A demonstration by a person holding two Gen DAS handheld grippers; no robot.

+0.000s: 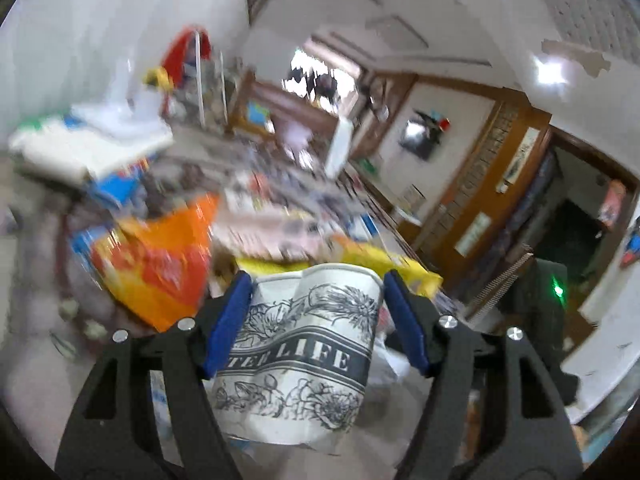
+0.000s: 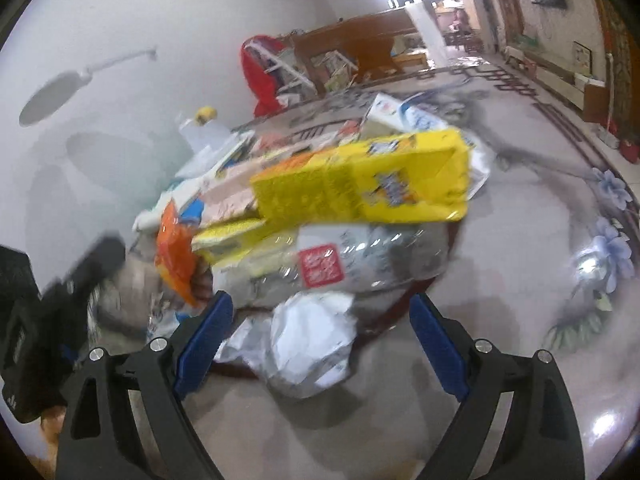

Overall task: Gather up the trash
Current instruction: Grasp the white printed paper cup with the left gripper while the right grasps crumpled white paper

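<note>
My left gripper (image 1: 316,292) is shut on a white paper cup (image 1: 304,352) with black flower prints and a lettered band, held above a blurred trash pile with an orange snack bag (image 1: 160,264). My right gripper (image 2: 320,320) is open and empty, its blue pads on either side of a crumpled white wrapper (image 2: 308,344) that lies just beyond the fingertips. Behind the wrapper lie a clear plastic bag with a red label (image 2: 320,264), a yellow carton (image 2: 360,176) and the orange snack bag (image 2: 176,248).
The pile sits on a marble-look table (image 2: 520,264) with blue flower decoration (image 2: 608,256). A clear bottle with a yellow cap (image 2: 204,124) stands at the back. The left gripper's black body (image 2: 52,300) shows at the left. A white wall and wooden furniture lie beyond.
</note>
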